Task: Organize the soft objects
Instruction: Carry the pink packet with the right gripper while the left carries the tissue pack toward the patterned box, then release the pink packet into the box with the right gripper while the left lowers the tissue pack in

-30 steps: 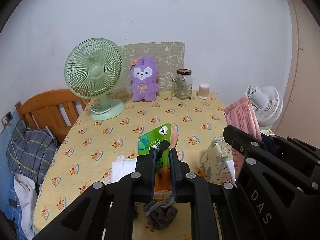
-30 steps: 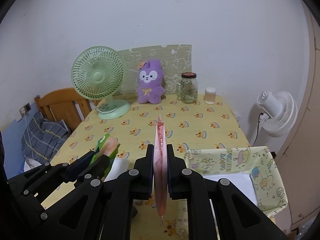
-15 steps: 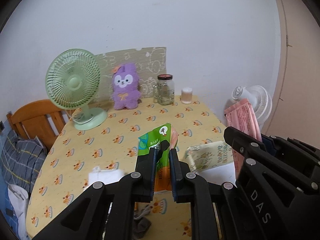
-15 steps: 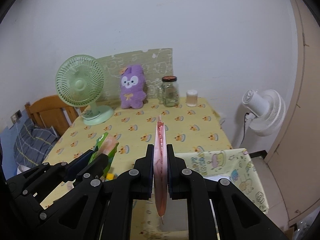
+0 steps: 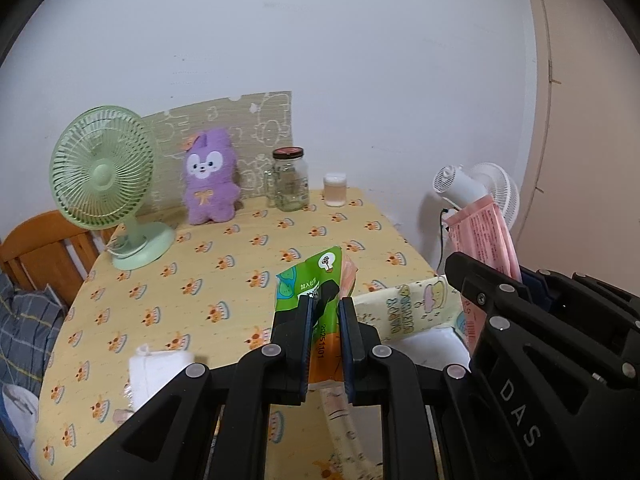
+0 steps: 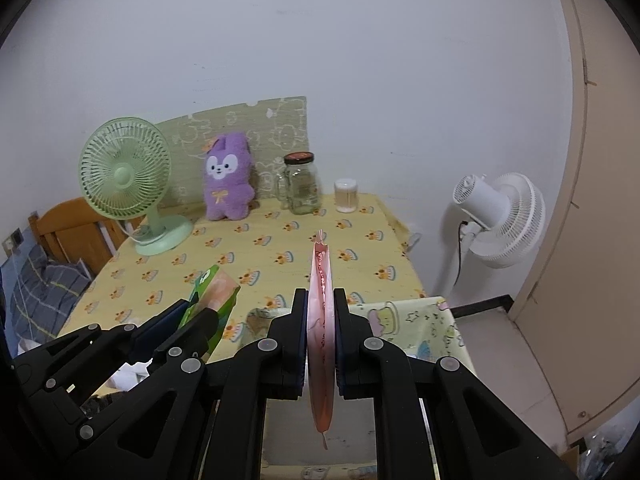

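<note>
Carrying both packs over fabric storage bin (image 6: 432, 316) at counter (image 5: 224, 256) edge: left gripper (image 5: 324, 320) clamps green pouch (image 5: 316, 280), right gripper (image 6: 320, 320) clamps pink pack (image 6: 320, 304). I'd centre over opening, lower before releasing.

Tabletop (image 5: 224, 264) is covered in pale yellow cloth printed with small orange-and-blue figures. Desk fan (image 5: 104, 184), at 10 o'clock, is mint green. Plush toy (image 5: 210, 184) is noted as purple with a white face and orange bow. Jar (image 5: 289, 180) is clear glass with a dark red lid. Packet (image 5: 316, 300) in the black left tongs (image 5: 325, 312) is green and orange. Pouch (image 6: 322, 320) in the right tongs (image 6: 321, 304) is pink. Fabric bin (image 6: 424, 320), at 4 o'clock, is pale yellow with pastel cartoon prints. Standing fan (image 6: 500, 220) is white.
</note>
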`<state>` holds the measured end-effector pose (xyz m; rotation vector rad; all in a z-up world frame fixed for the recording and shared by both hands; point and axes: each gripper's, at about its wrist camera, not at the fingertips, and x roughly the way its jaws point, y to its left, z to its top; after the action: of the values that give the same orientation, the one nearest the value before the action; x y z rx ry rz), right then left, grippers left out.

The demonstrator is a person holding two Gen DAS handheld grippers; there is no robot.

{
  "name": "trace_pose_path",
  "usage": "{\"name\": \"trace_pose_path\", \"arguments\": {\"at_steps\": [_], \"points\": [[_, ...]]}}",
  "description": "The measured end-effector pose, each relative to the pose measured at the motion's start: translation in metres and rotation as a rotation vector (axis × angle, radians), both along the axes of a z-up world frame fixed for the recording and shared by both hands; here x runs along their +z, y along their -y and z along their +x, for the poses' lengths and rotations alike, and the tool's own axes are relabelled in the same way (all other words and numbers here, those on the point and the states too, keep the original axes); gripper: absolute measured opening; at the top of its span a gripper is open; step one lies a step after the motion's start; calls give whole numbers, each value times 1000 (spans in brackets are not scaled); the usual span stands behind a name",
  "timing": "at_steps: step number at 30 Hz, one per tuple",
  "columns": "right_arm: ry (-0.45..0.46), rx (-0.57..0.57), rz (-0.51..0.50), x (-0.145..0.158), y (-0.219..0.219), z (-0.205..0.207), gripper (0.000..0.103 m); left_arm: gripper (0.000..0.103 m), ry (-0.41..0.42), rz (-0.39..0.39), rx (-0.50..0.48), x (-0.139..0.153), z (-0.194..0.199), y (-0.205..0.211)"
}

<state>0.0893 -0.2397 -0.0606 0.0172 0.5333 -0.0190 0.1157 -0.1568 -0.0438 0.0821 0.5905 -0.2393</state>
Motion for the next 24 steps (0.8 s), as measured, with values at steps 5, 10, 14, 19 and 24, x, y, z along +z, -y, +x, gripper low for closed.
{"name": "trace_pose_path", "arguments": {"at_steps": [5, 10, 14, 19, 24], "points": [[-6, -32, 0, -3, 15, 3, 14, 11, -6, -1, -38, -4, 6, 15], [-11, -67, -13, -9, 28, 7, 14, 11, -34, 1, -70, -12, 12, 27], [-35, -84, -5, -19, 38, 12, 14, 13, -68, 9, -93, -23, 19, 35], [-73, -99, 11, -36, 47, 22, 14, 16, -107, 22, -120, -38, 26, 43], [-102, -108, 4, -49, 54, 29, 14, 40, -145, 45, -135, -50, 31, 50]]}}
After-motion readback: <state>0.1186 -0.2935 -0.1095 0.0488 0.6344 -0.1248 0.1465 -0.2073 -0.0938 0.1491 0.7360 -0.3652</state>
